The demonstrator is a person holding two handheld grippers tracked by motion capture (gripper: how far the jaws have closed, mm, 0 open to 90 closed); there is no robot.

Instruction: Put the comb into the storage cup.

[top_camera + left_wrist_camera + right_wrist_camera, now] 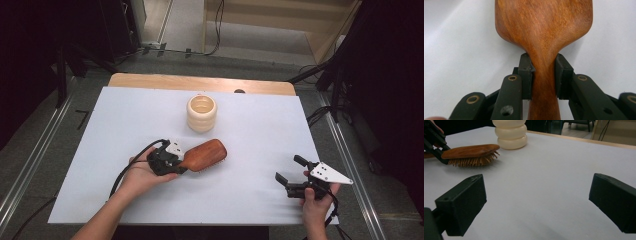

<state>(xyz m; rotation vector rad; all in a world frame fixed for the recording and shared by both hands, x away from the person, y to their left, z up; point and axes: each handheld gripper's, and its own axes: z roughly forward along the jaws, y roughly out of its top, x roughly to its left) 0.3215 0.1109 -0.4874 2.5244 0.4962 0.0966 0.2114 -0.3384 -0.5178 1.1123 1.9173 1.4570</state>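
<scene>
White table [260, 150], left gripper [544, 72] jaws clamping hairbrush [544, 27] handle

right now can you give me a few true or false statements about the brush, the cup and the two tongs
1. The left tongs are shut on the handle of the wooden hairbrush. True.
2. The hairbrush lies with its bristles pointing up. False: its bristles face down toward the white table cover, wooden back up.
3. The right tongs stand open with nothing between them. True.
4. The cream ribbed cup lies on its side. False: it stands upright, mouth up.
5. The cup is between the two tongs. False: it stands farther from the person, beyond the hairbrush.
</scene>
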